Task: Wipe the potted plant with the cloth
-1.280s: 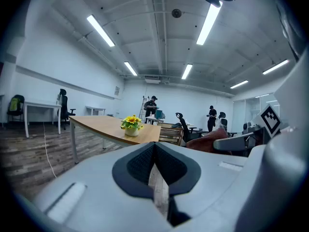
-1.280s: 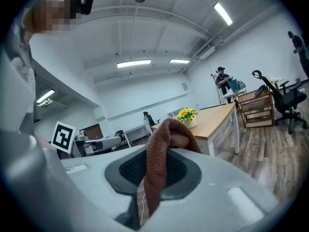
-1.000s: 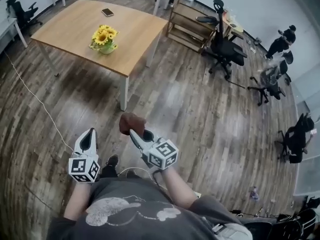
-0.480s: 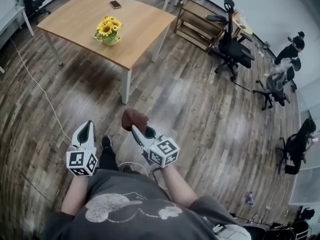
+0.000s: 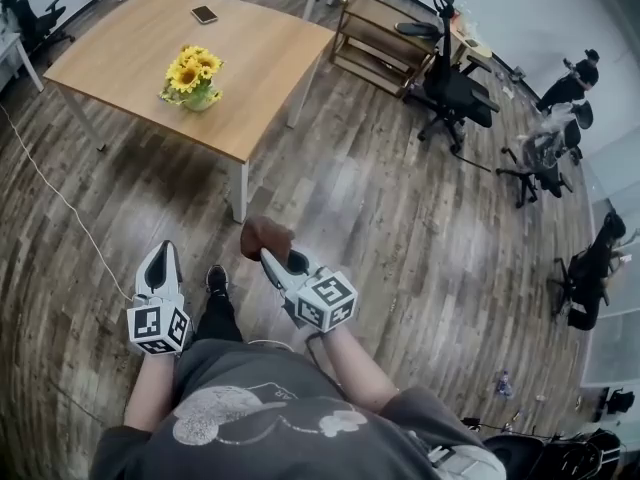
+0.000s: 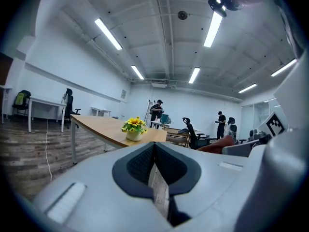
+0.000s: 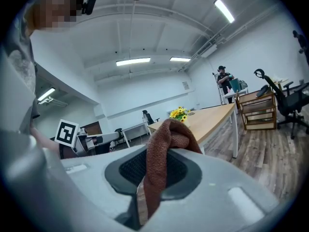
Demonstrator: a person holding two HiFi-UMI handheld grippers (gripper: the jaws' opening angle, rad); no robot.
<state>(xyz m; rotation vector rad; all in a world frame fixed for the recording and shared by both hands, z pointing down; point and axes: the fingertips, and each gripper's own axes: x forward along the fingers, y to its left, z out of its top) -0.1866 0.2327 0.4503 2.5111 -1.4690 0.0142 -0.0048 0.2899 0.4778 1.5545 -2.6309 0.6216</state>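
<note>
The potted plant [image 5: 188, 76], yellow flowers in a pale green pot, stands on a wooden table [image 5: 120, 58] well ahead of me; it also shows as the plant [image 6: 133, 128] and the plant [image 7: 179, 113]. My right gripper [image 5: 266, 251] is shut on a brown cloth [image 5: 263, 237], which bunches up over the jaws as the cloth [image 7: 165, 151]. The left gripper [image 5: 159, 251] is shut with nothing between its jaws. Both hang over the wood floor, well short of the table.
A phone [image 5: 204, 15] lies on the table's far part. A wooden shelf unit [image 5: 375, 43] and black office chairs [image 5: 450, 88] stand beyond it. A white cable [image 5: 60, 198] runs across the floor at left. People stand at the far right [image 5: 570, 83].
The view has swung, so the table and plant sit further left in frame. Both grippers have travelled forward over the floor, holding the same pose; the cloth stays clamped.
</note>
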